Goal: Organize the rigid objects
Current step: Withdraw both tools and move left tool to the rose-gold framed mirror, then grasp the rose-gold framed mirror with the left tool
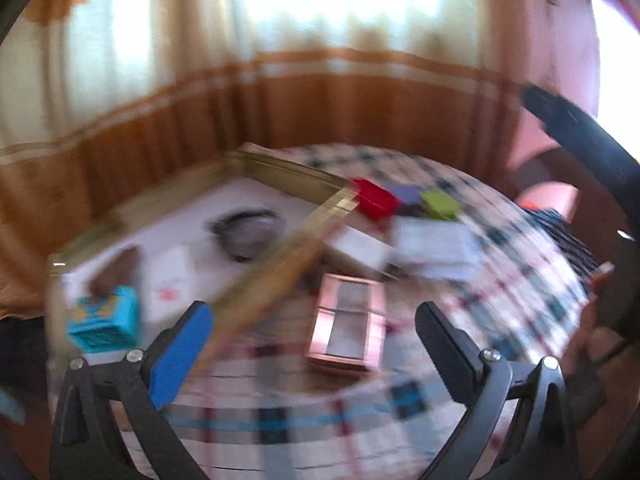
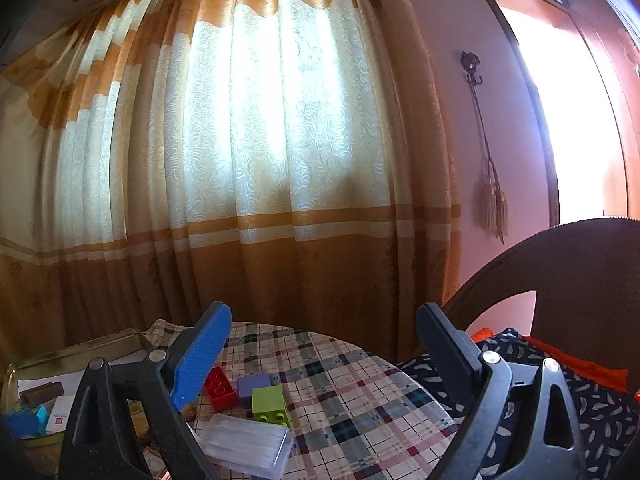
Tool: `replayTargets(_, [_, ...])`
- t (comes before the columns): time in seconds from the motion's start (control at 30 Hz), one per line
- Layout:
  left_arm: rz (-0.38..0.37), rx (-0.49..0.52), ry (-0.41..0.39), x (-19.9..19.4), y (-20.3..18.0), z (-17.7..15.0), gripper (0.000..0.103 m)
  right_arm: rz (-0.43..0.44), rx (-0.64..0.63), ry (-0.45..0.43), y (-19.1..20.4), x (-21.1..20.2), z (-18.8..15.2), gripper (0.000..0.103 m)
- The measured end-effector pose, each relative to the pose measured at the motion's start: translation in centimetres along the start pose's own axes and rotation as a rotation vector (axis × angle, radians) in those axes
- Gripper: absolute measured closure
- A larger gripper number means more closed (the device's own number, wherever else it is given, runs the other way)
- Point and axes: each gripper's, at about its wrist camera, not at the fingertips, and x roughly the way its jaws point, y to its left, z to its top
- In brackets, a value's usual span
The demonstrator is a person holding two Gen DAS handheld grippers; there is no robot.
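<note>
Wide apart and empty, the left gripper [image 1: 312,344] hangs over the checked tablecloth [image 1: 500,280], with a pink rectangular case [image 1: 347,322] lying flat just beyond its fingers. To its left sits a gold-rimmed tray [image 1: 288,172], holding a blue box [image 1: 105,320], a brown block [image 1: 116,270] and a dark round thing too smeared to name. This whole view is blurred. Over on the other side, the right gripper [image 2: 324,352] is spread wide too, gripping nothing. Between its fingers lie a red brick [image 2: 219,387], a purple brick [image 2: 253,387] and a green brick [image 2: 270,404], close together, with a clear plastic case [image 2: 248,446] just in front. A dark chair back [image 2: 580,280] rises on the right, patterned cloth [image 2: 592,412] beneath it.
</note>
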Motion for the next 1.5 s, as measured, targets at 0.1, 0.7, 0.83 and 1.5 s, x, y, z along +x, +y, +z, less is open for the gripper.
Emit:
replayTargets(0.1, [0.021,0.063,0.061,1.1,-1.7,0.0,0.001,0.002,0.005,0.010,-0.2,0.1,0.0,0.008])
replayTargets(0.7, [-0.070,-0.017,0.260,5.7,-2.4,-0.3,0.018,0.008,0.075,0.088,-1.6,1.2,-0.2,0.008])
replayTargets(0.83, [-0.069,-0.022,0.244,5.3,-2.2,-0.1,0.034,0.005,0.083,0.093,-1.8,1.3,-0.3,0.008])
replayTargets(1.5, [-0.120,-0.071,-0.001,0.6,-0.9,-0.2,0.075,0.016,0.190,0.209,-3.8,3.6,-1.1,0.008])
